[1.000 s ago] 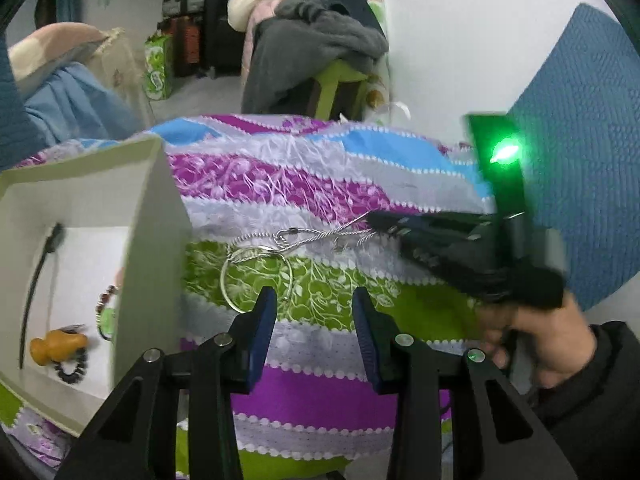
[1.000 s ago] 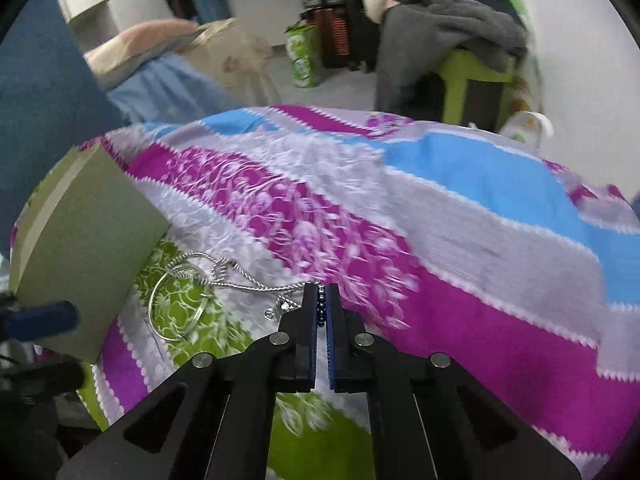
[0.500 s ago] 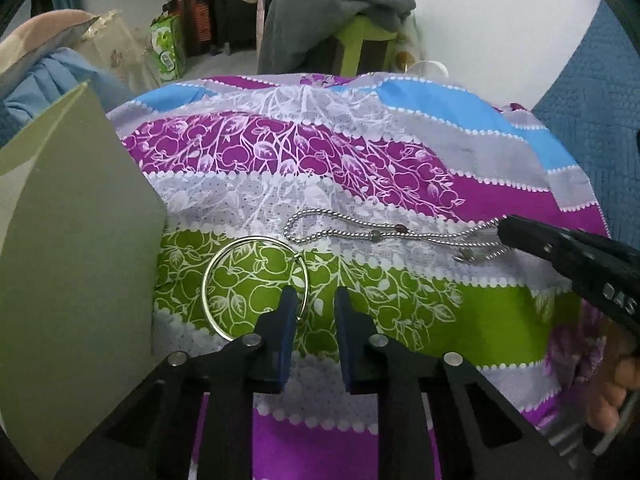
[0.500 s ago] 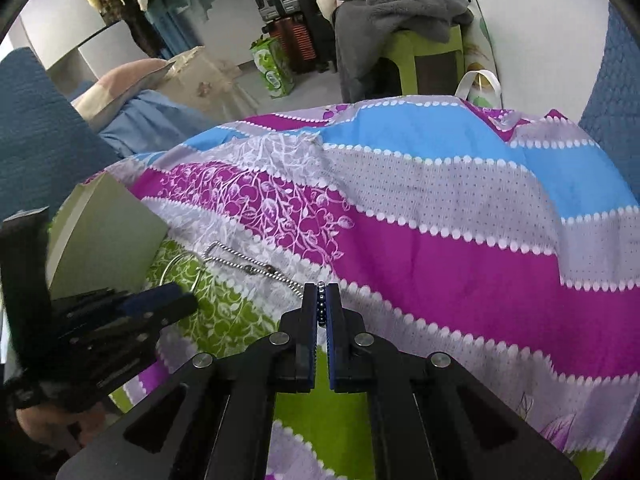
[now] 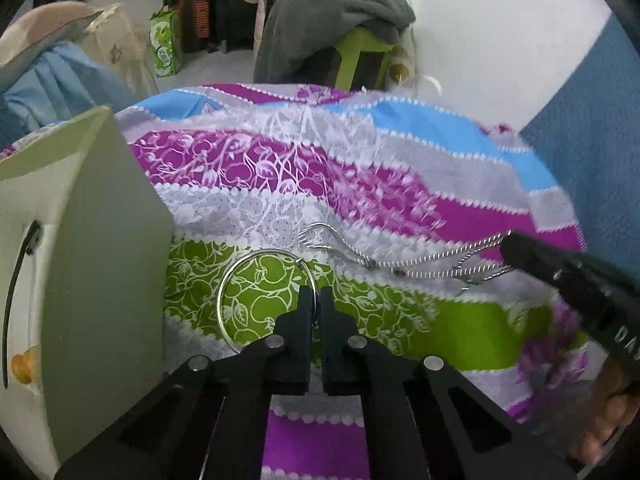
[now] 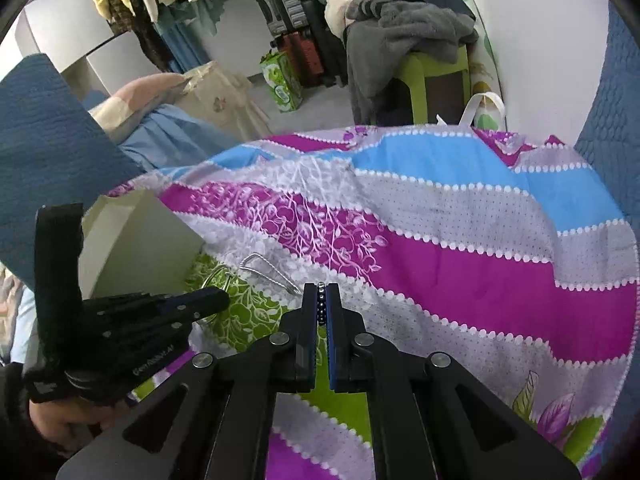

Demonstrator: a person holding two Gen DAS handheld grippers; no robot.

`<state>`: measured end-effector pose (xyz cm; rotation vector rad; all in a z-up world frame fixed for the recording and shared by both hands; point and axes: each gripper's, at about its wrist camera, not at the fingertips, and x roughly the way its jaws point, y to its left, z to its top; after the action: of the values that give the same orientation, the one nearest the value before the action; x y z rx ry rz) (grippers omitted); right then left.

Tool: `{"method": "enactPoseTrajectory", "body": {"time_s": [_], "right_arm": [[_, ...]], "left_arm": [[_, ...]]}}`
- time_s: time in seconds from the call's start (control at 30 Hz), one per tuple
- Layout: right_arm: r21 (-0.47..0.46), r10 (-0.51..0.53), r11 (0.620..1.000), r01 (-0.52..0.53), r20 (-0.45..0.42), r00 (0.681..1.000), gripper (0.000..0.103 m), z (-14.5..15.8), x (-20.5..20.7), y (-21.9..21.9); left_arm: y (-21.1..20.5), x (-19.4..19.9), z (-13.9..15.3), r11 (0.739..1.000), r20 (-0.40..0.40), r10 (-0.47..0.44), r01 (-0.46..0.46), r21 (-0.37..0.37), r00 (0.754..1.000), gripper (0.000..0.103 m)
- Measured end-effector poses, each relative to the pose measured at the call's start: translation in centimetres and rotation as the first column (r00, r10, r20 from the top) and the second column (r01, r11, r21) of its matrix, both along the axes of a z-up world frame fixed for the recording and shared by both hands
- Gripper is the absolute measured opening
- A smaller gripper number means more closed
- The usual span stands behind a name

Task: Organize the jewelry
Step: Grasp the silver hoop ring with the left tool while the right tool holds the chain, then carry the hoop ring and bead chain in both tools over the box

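Note:
A silver bangle [image 5: 240, 272] lies on the striped cloth [image 5: 360, 184]. My left gripper [image 5: 315, 300] is shut on the bangle's right rim. A silver bead chain [image 5: 420, 266] stretches across the cloth from beside the bangle to my right gripper [image 5: 520, 252], which is shut on its end. In the right wrist view the chain's beads [image 6: 321, 304] sit between the shut fingers of the right gripper [image 6: 321, 294], and the chain's far loop [image 6: 264, 266] lies by the left gripper [image 6: 212, 300]. An open pale box [image 5: 92, 248] stands at the left, holding an orange piece [image 5: 22, 366].
A black strap [image 5: 18, 276] lies inside the box. Blue cushions [image 5: 600, 152] flank the cloth. A green stool with grey clothes [image 5: 344, 32] stands behind, beside a green bag [image 5: 166, 50].
My left gripper closed from open onto the bangle's rim. The right gripper pulled the chain out to the right and it now hangs taut.

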<state>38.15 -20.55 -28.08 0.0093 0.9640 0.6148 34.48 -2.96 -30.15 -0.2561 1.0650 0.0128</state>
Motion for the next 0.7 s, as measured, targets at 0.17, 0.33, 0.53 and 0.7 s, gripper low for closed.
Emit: {"method": "enactPoseTrajectory", "body": {"time_s": [0.17,0.33,0.53,0.7], "right_arm": [[-0.004,-0.008,1.000,0.008,0.050,0.999,0.002,2.7,-1.3,0.6],[-0.004,-0.015,1.000,0.016,0.083,0.996,0.002,5.3,-2.6,1.2],[0.001,-0.028,1.000,0.028,0.105,0.994,0.002,8.0,-4.0,1.6],[-0.006,-0.026,1.000,0.027,0.141,0.990,0.002,11.2,-5.2,2.4]], "left_arm": [[1.7,-1.2,2.7,0.998,0.016,0.032,-0.031,-0.061,0.999,0.001],[2.2,-2.5,5.2,0.995,0.039,0.030,-0.026,-0.092,0.999,0.001],[2.0,-4.3,8.4,0.994,0.073,0.011,-0.003,-0.109,0.997,0.001],[2.6,-5.0,11.7,0.994,0.098,-0.004,0.014,-0.107,0.995,0.001]]}}
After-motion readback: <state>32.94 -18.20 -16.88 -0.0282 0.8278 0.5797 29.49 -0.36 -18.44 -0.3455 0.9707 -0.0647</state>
